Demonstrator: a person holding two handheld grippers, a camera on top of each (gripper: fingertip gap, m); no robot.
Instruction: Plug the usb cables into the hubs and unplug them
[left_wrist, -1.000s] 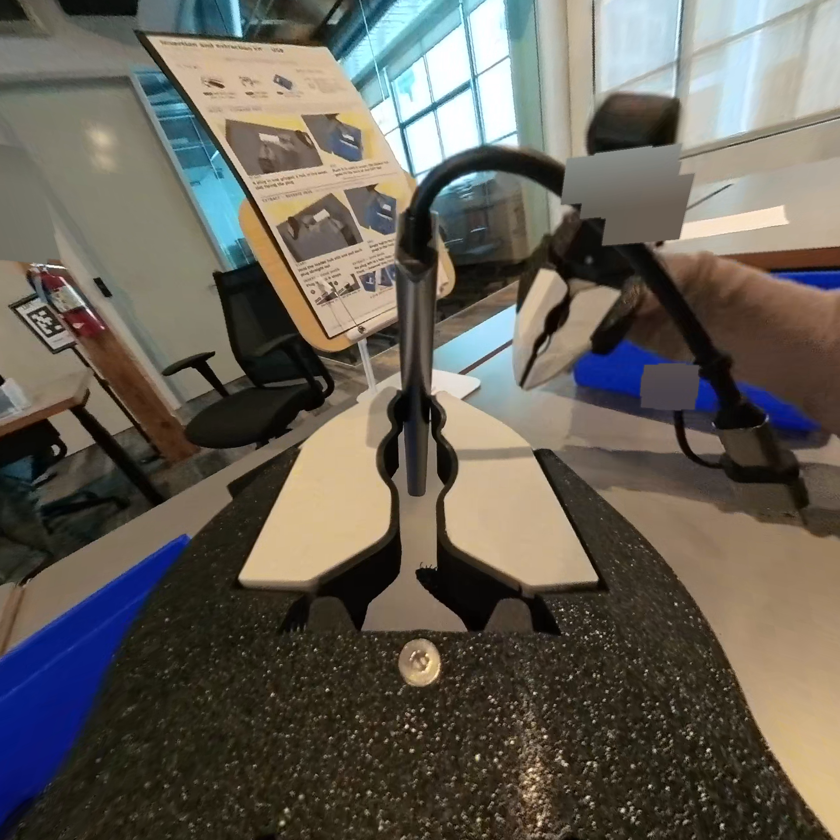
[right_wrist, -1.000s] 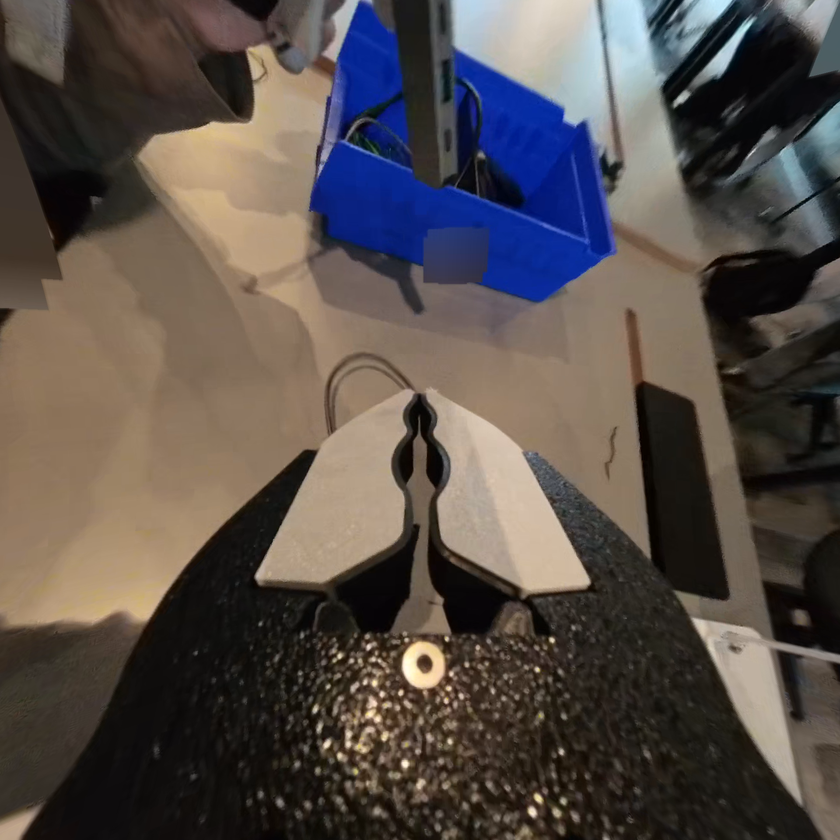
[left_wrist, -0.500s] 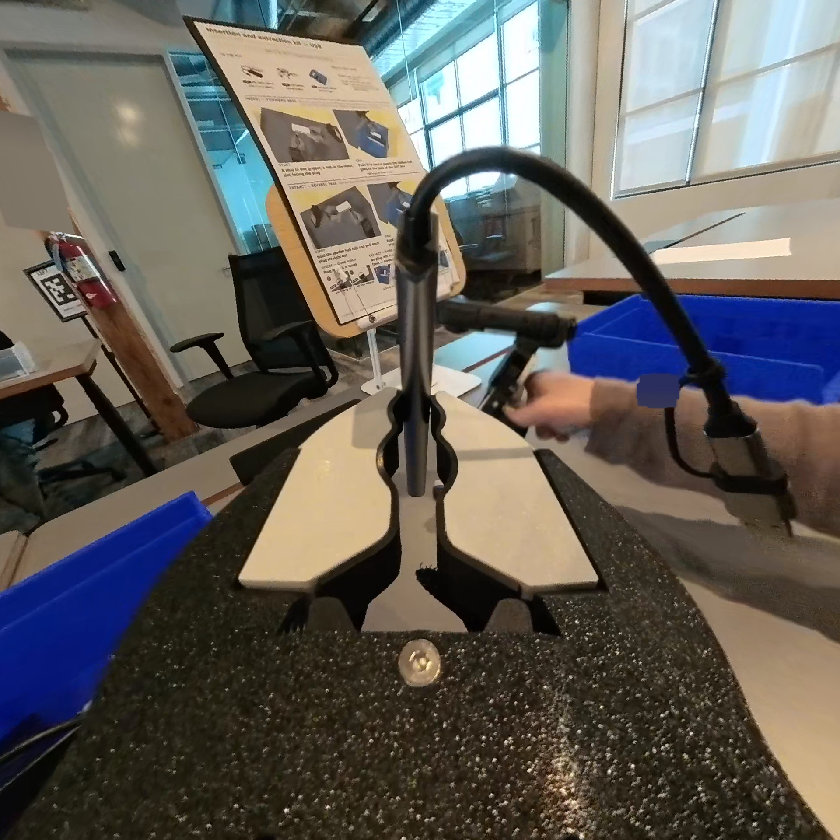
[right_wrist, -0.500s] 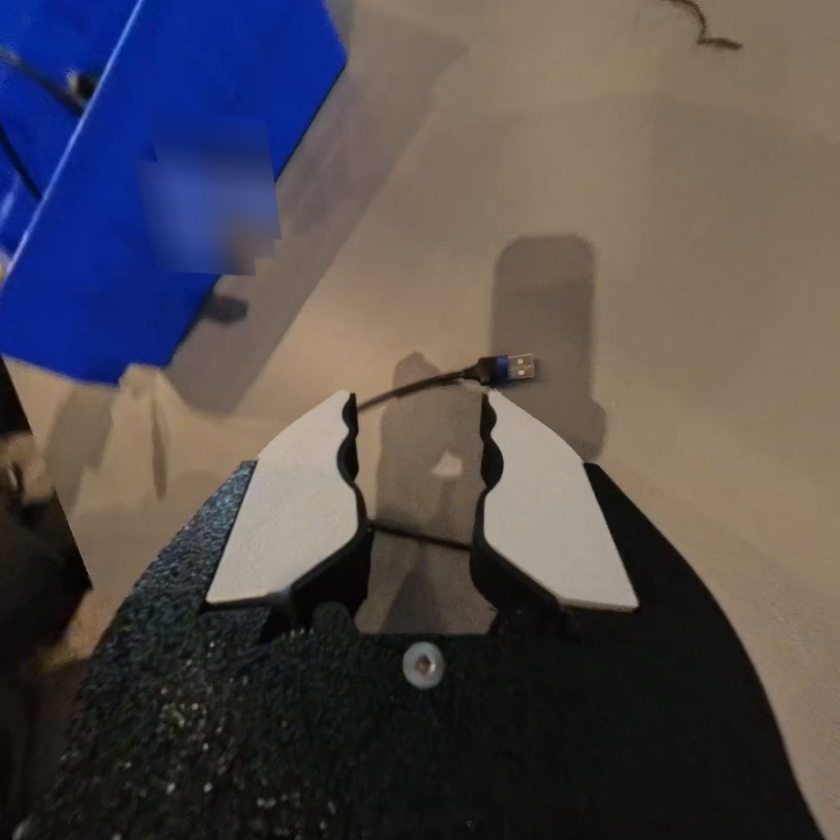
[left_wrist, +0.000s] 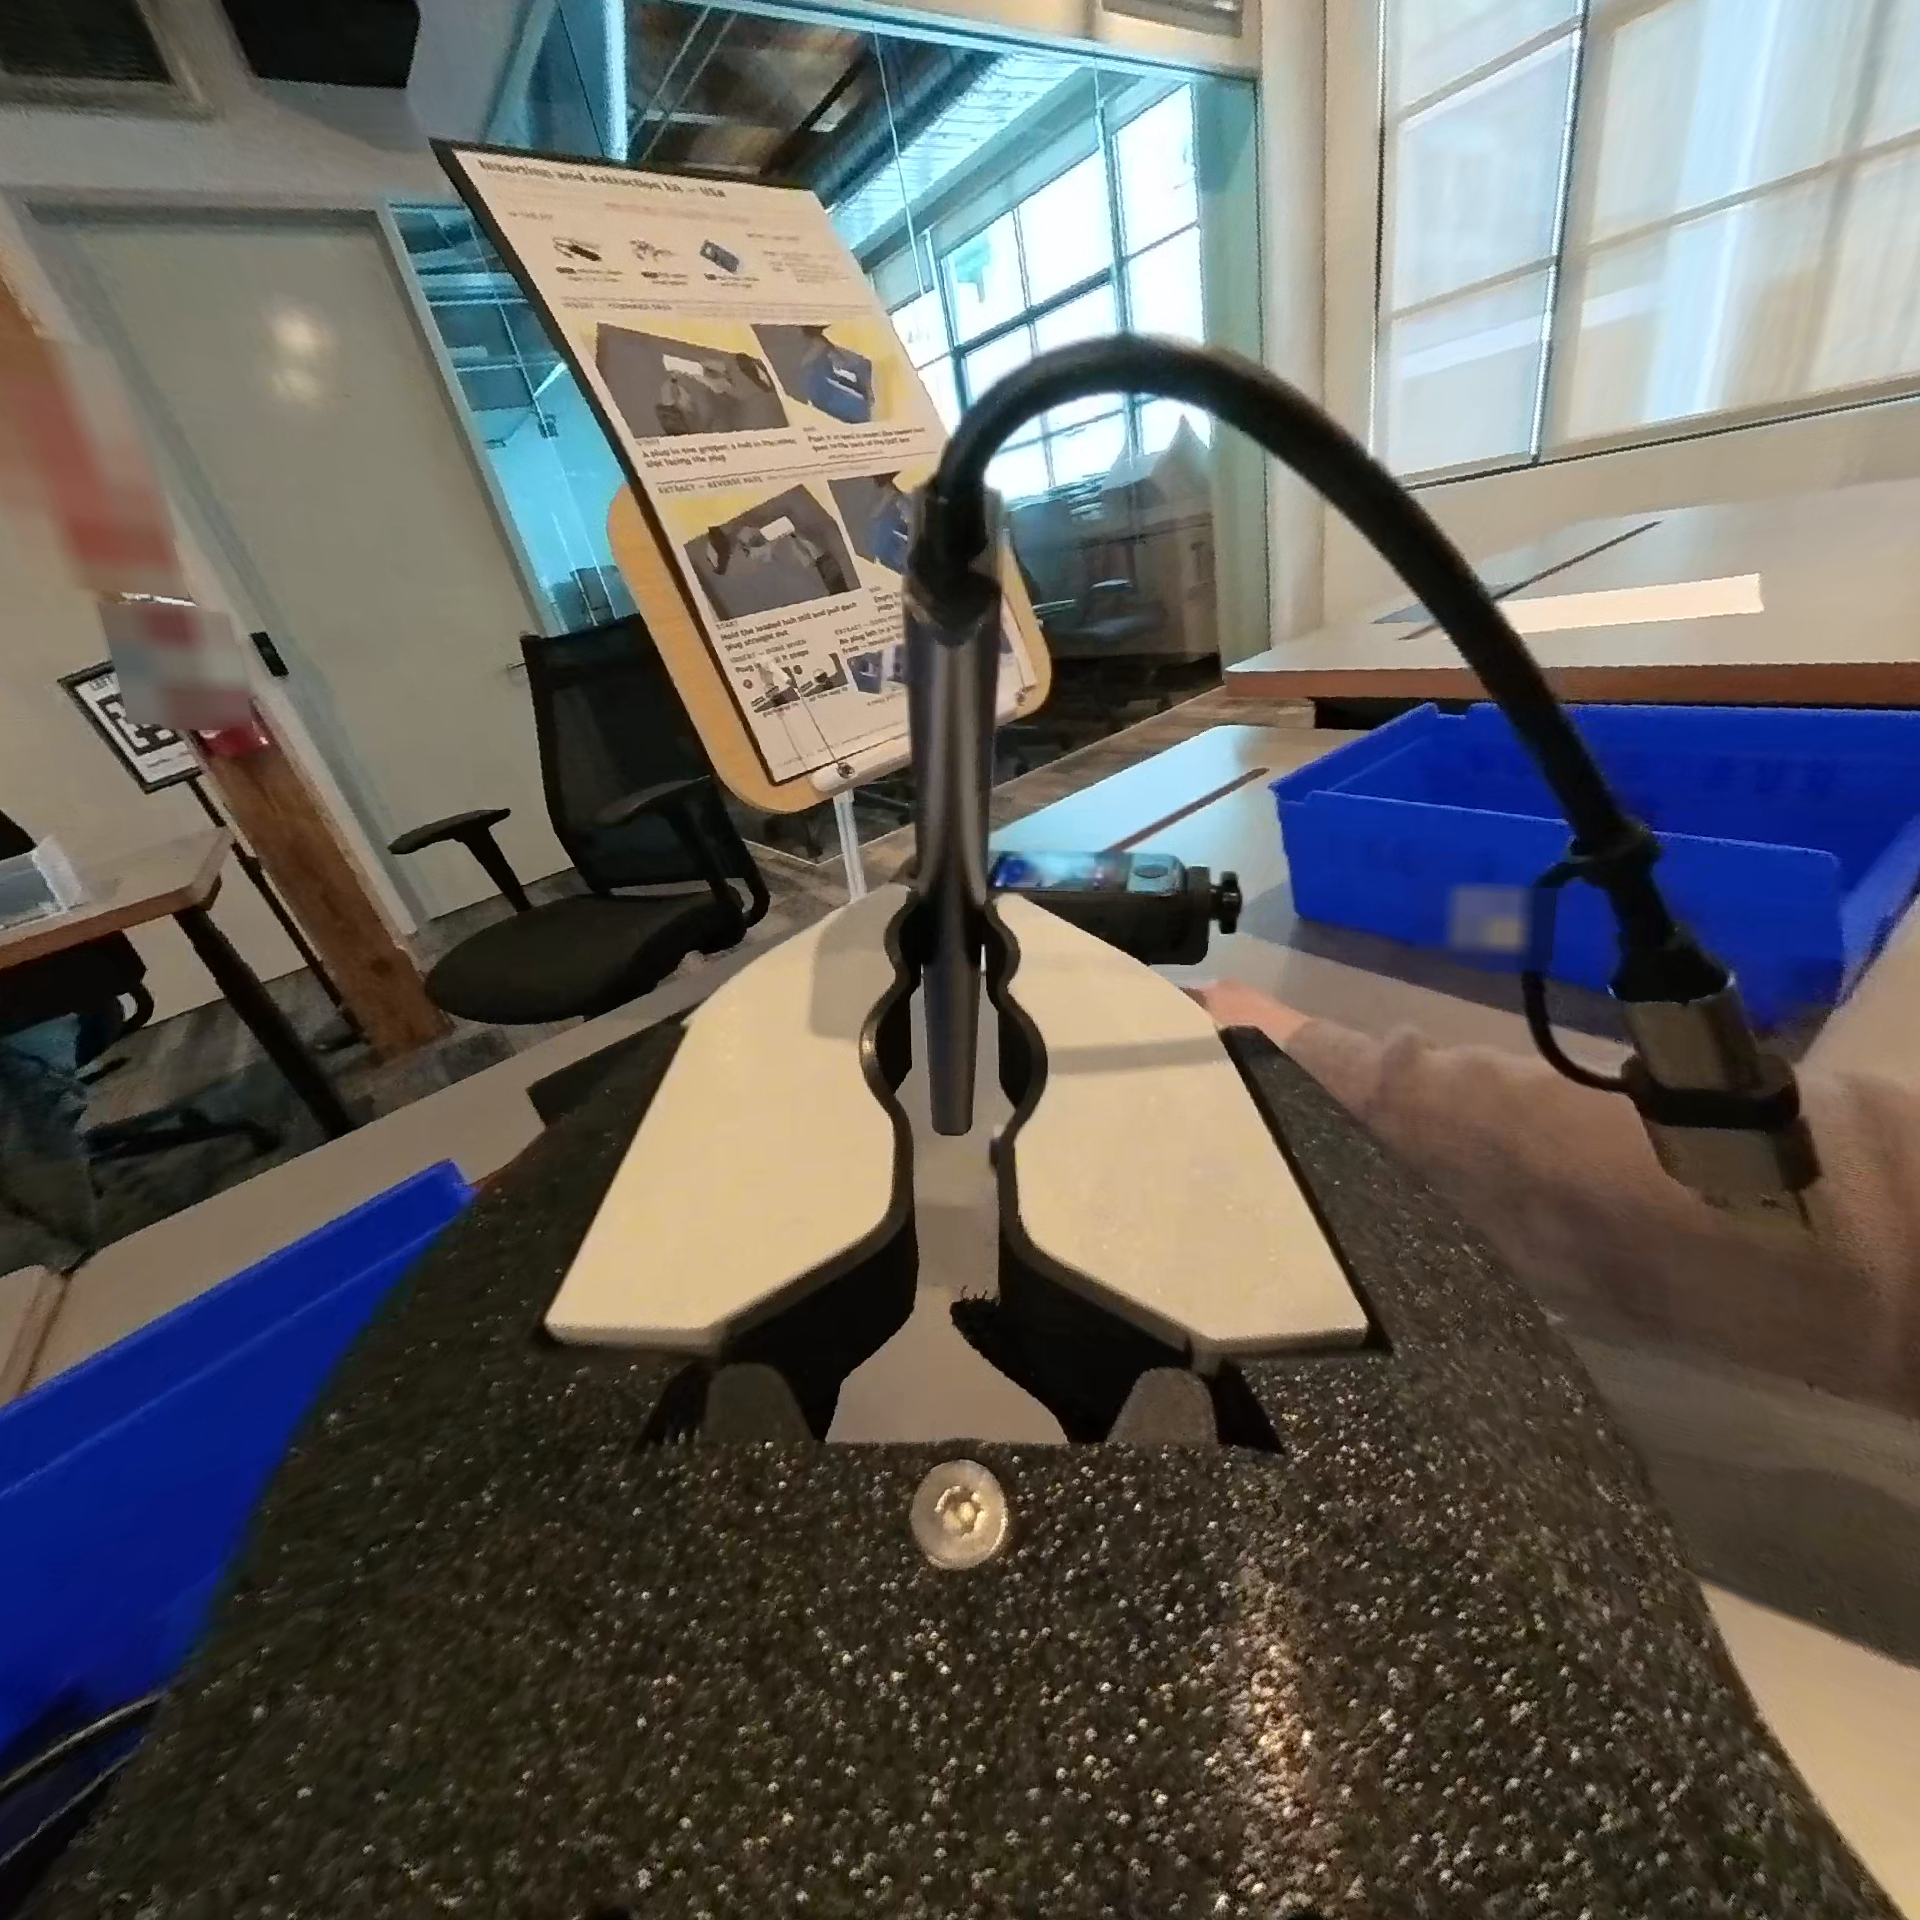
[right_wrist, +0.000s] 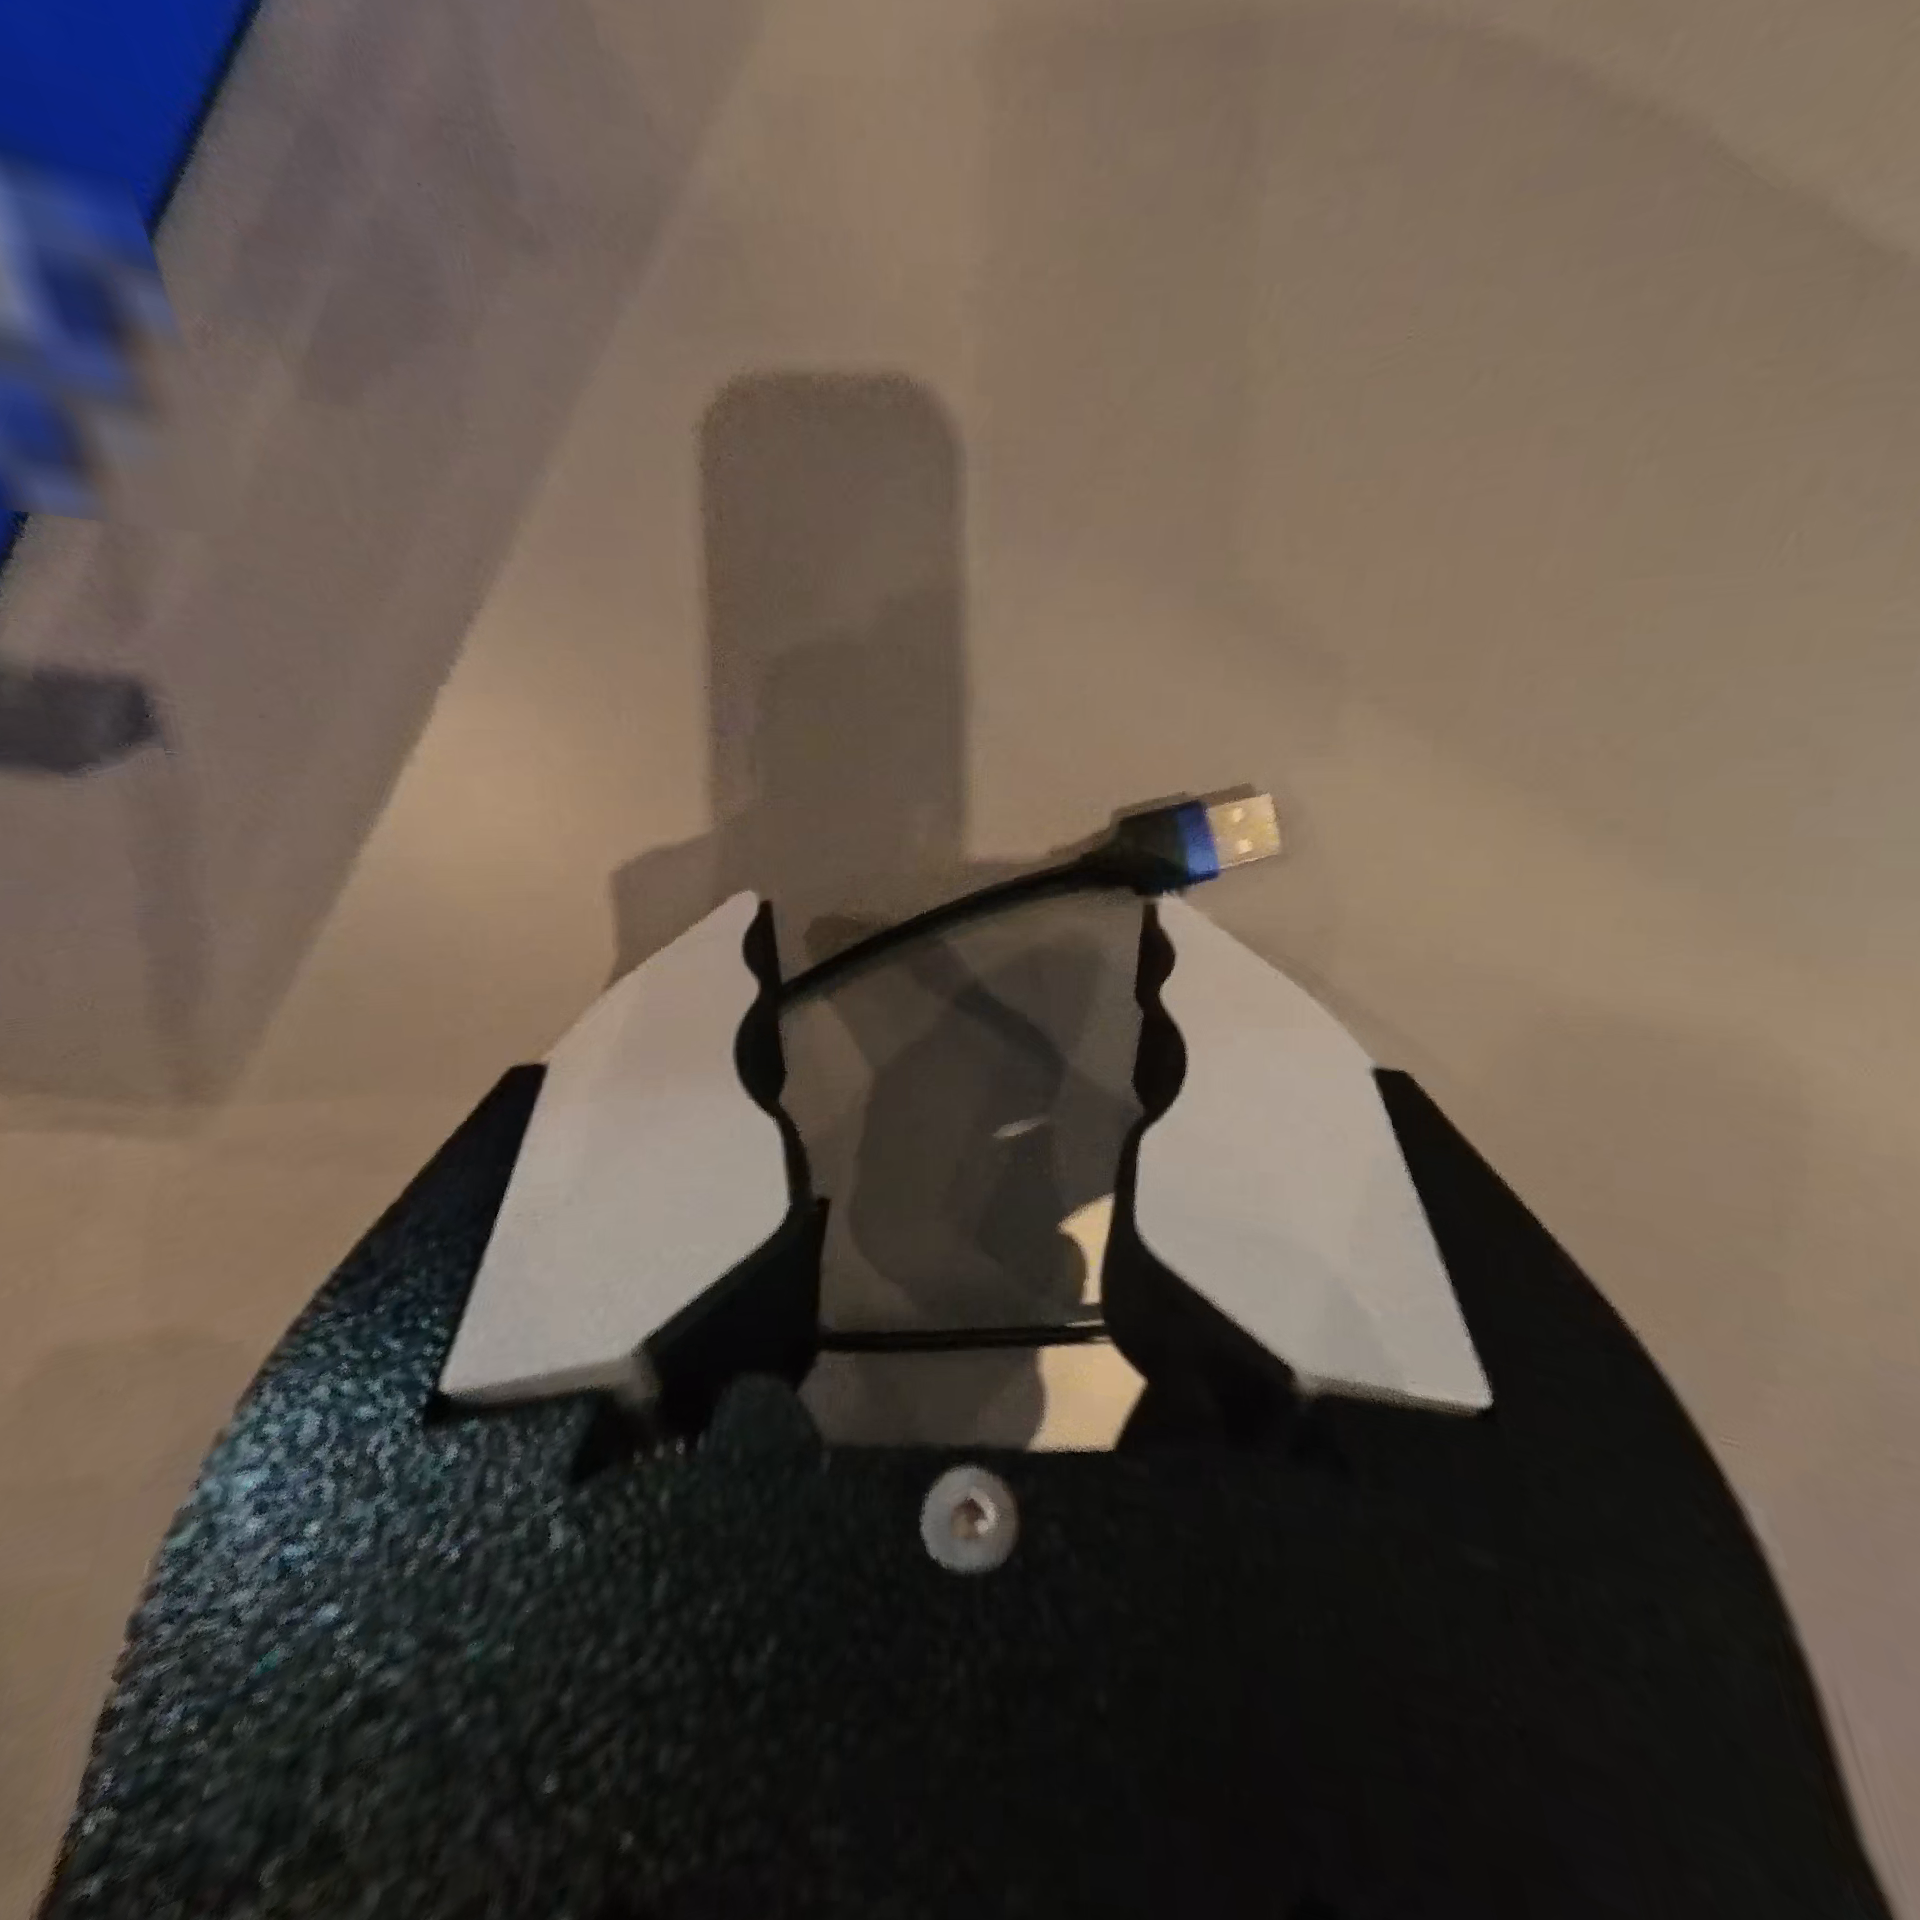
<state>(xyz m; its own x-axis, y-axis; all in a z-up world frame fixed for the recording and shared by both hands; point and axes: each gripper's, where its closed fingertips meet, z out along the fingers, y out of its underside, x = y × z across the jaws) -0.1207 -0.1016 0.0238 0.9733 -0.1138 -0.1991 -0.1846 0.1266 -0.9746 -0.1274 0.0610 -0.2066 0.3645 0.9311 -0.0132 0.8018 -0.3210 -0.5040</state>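
Observation:
In the left wrist view my left gripper is shut on a slim grey USB hub, held upright and edge-on. The hub's thick black cable arches up and right and ends in a metal plug that hangs free. In the right wrist view my right gripper is open, pointing down at the beige table. A thin black USB cable lies across the gap between its fingers. The cable's blue-collared USB-A plug lies on the table just past the right fingertip.
A blue bin stands on the table at the right, another blue bin at the lower left. A person's sleeved arm reaches across. A small black camera and an instruction board stand behind. A blue bin corner shows in the right wrist view.
My right gripper has opened from shut, swung away from the blue bin and come down close over the thin USB cable. My left gripper still holds the hub upright, its view shifted slightly.

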